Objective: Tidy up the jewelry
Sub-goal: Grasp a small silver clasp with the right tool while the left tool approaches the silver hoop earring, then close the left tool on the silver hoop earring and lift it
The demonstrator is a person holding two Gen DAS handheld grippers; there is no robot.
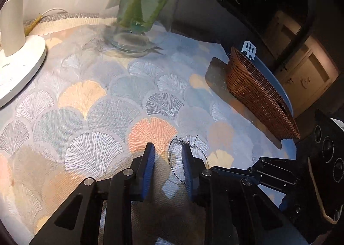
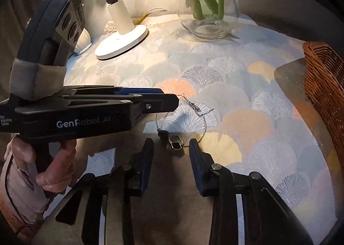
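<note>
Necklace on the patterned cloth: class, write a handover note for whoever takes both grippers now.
Left gripper: open, fingers astride the clasp end of the necklace, not pinching.
Right gripper: open, fingertips either side of the pendant.
Necklace lies flat on the cloth; the wicker basket stands at the right edge.
Done: both grippers lined up.
Left: close, lift, put it away, probably in the basket.

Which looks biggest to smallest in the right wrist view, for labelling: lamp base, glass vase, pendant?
1. Glass vase and lamp base: look alike in extent, so unranked.
2. Pendant, clearly smallest despite being nearest.
</note>
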